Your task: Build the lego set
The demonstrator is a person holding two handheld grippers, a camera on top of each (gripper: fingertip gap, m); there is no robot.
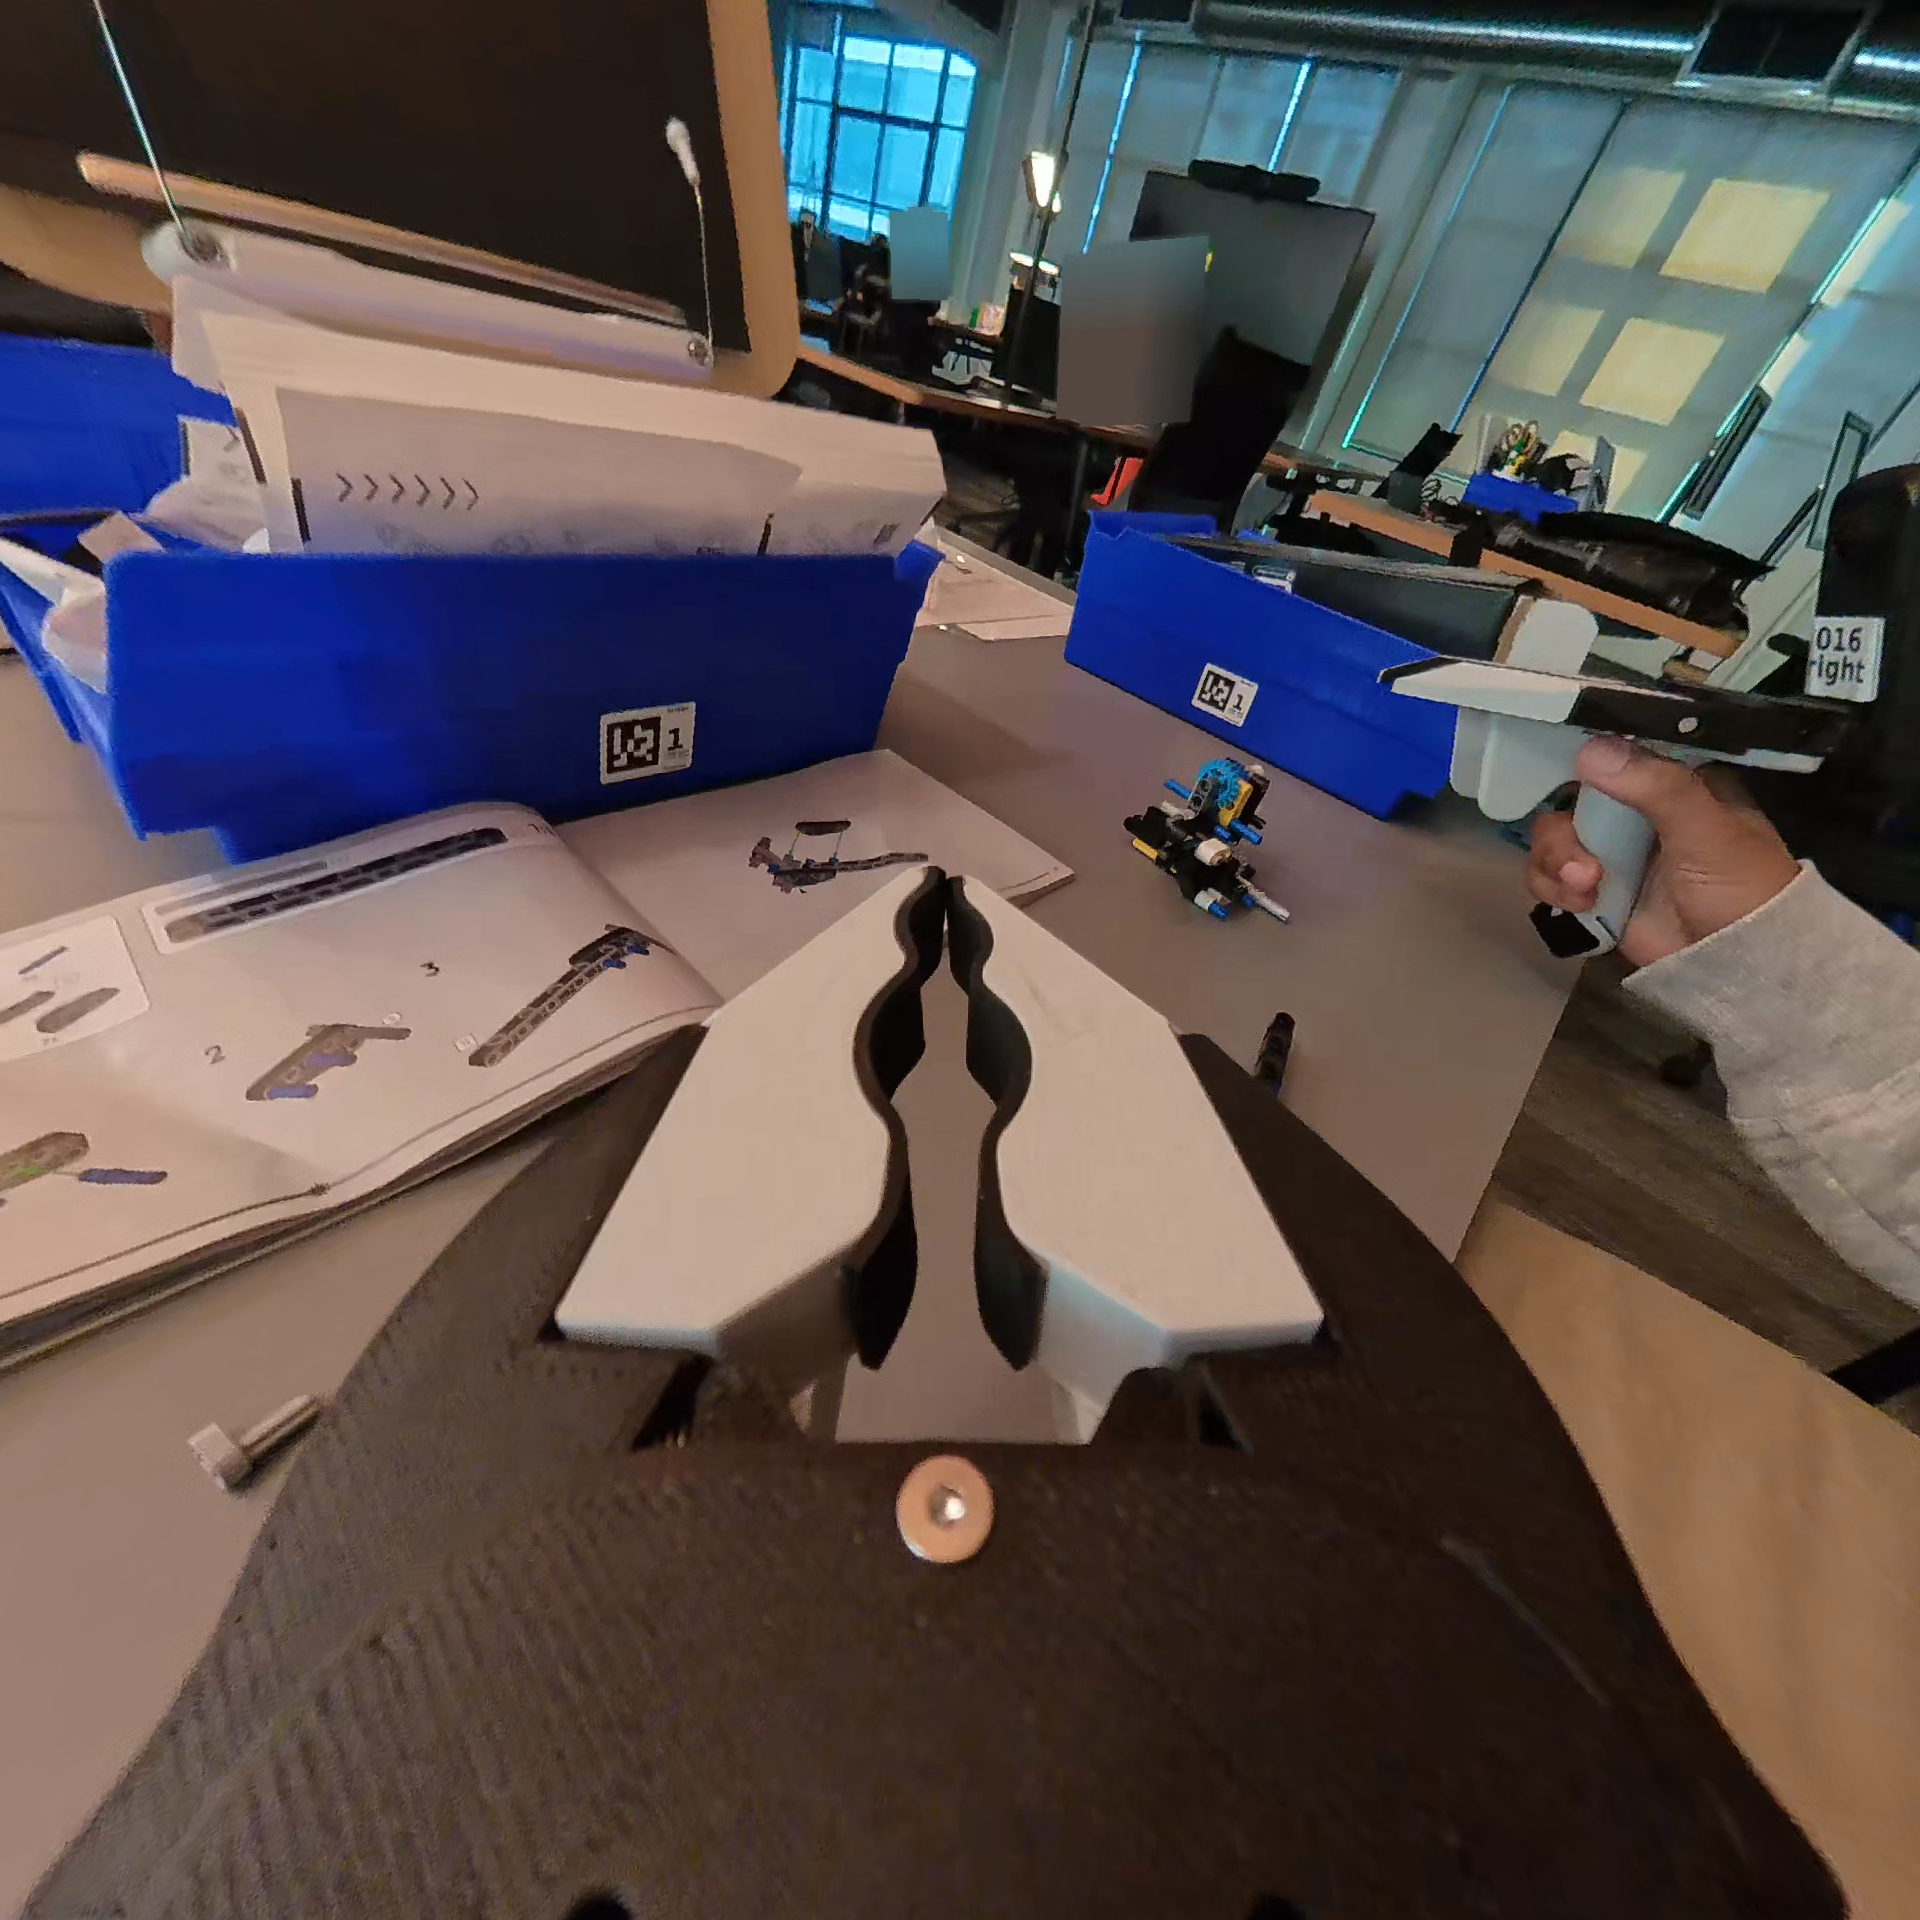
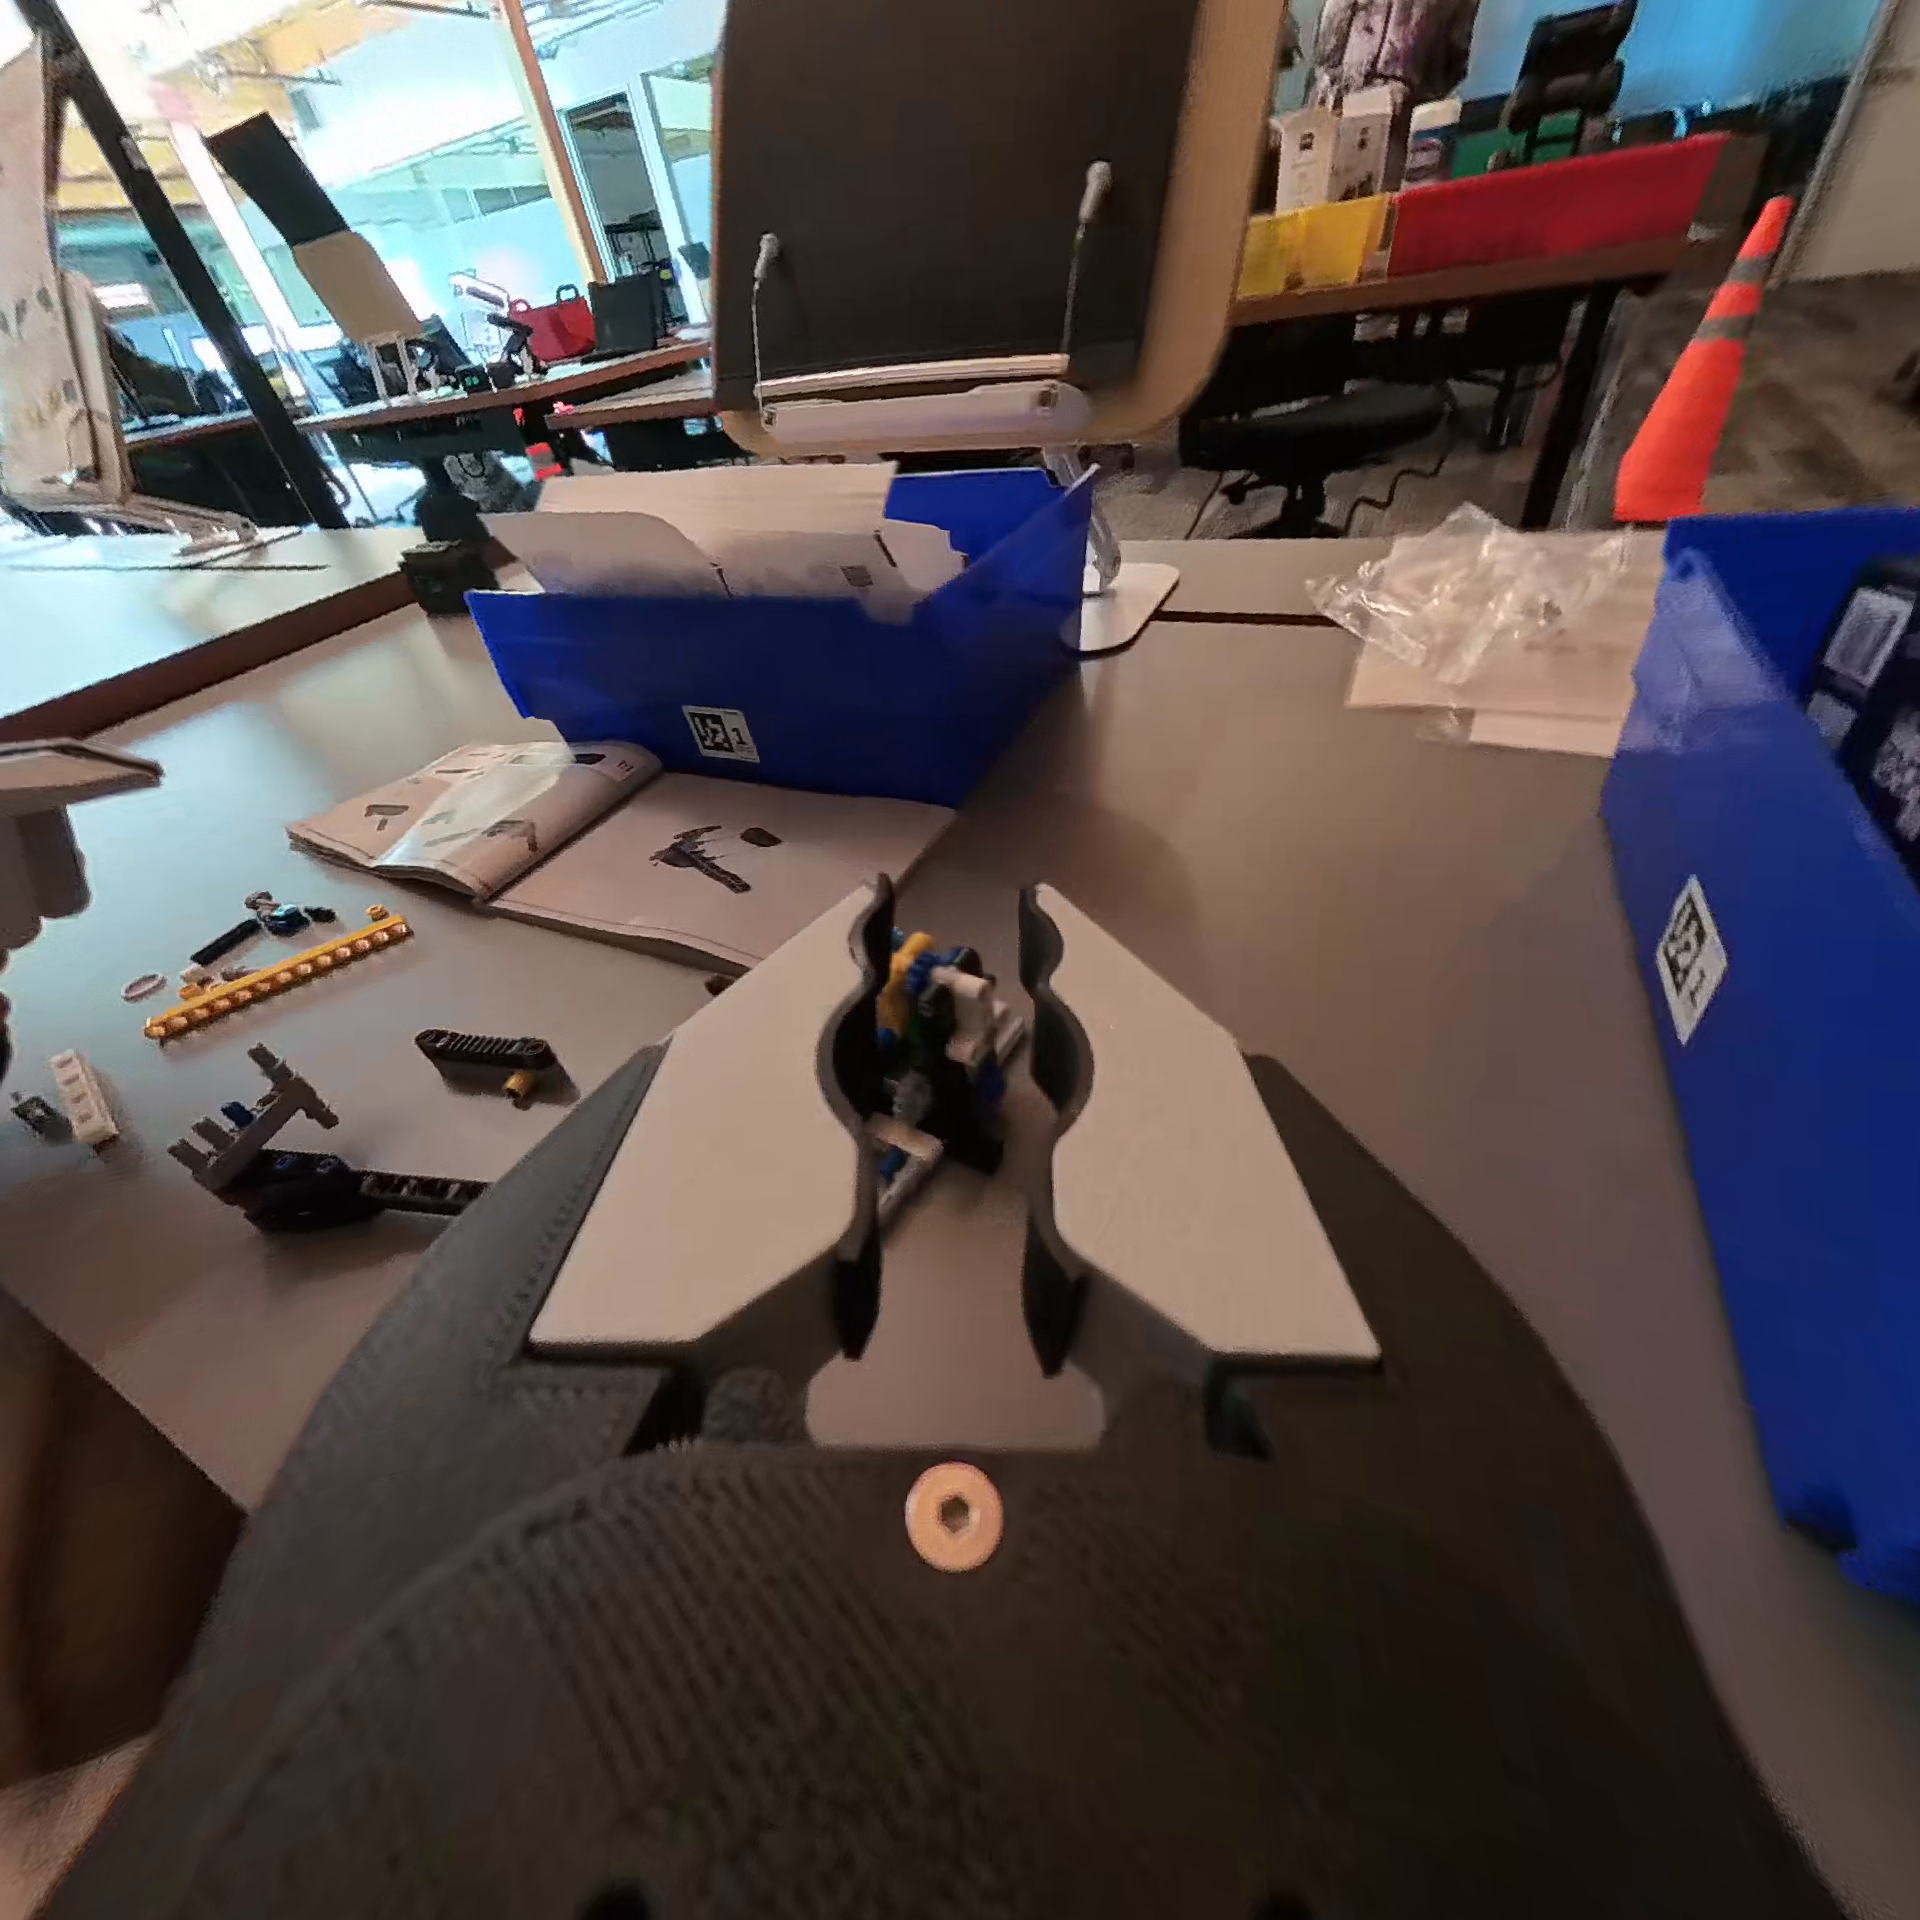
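Note:
A small black, blue and yellow lego assembly (image 1: pixel 1205 842) stands on the grey table (image 1: pixel 1403 997). In the right wrist view the assembly (image 2: pixel 935 1039) shows between my right gripper's (image 2: pixel 956 914) open fingers, lower down on the table and not gripped. That gripper (image 1: pixel 1397 677), held by a hand, hovers above and to the right of the assembly. My left gripper (image 1: pixel 945 883) is shut and empty, above the open instruction booklet's (image 1: pixel 312 1018) edge. Loose parts lie to the left: a yellow beam (image 2: pixel 281 982), a black beam (image 2: pixel 488 1049) and a dark sub-assembly (image 2: pixel 301 1174).
A blue bin (image 1: pixel 499 686) with papers stands behind the booklet, with a book stand (image 2: pixel 935 208) behind it. A second blue bin (image 1: pixel 1247 644) is on the right. A plastic bag (image 2: pixel 1475 613) lies at the back right. A metal bolt (image 1: pixel 249 1439) lies near the left gripper. About 30 cm separates my left fingertips from my right.

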